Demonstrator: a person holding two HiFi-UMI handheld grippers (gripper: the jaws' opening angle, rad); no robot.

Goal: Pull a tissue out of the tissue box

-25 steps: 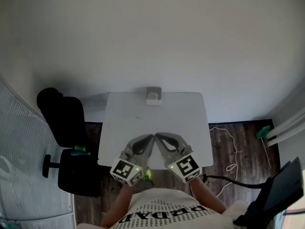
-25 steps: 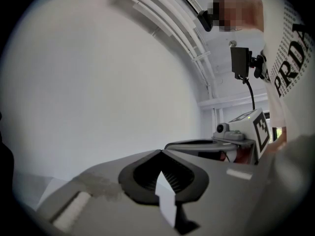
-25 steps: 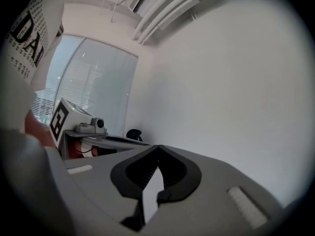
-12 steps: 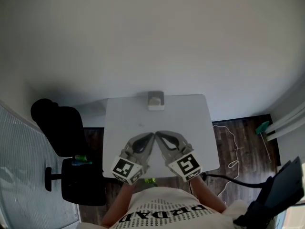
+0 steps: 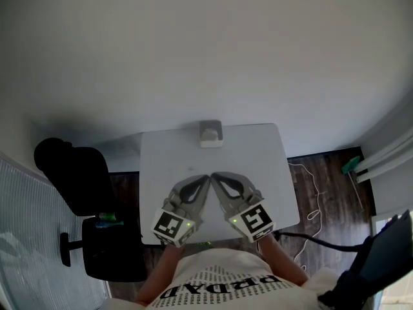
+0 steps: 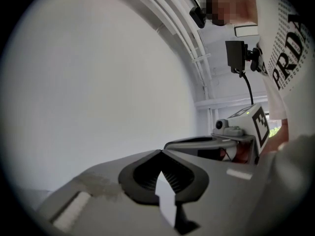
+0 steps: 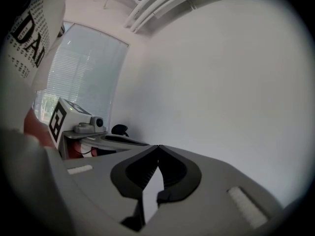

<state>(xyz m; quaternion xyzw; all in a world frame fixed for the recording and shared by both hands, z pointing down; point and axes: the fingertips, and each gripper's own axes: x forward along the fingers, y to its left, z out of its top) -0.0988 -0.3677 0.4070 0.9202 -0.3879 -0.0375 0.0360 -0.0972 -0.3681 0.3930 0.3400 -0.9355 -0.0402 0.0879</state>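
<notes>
Tissue box (image 5: 211,133) sits on the white table (image 5: 168,157), at the table's far edge, approx. mid-width, by the wall. A pale bit shows on its top, too small to say if it's a tissue. Left gripper (image 5: 206,179) and right gripper (image 5: 213,175) are held over the table's near half, ctr, tips angled in toward each other and nearly touching, well apart from the box. Left gripper's own view: jaws pressed together at the tips, nothing btwn them, only the hollow behind the pads w/ white showing through. Right gripper's view: same, jaws together tip to tip, nothing held. Each gripper's marker cube sits by the table's near edge, left cube (image 5: 172,228) and right cube (image 5: 251,221), w/ a green light beside each. The person's printed white shirt (image 5: 219,284) shows just past the table's near edge. A black office chair (image 5: 80,176) stands off the table's left side. Dark wood floor (image 5: 326,189) w/ a thin white cord (image 5: 311,196) lies off the table's right side. A black cable (image 5: 316,243) runs out from near the table's near right corner.
</notes>
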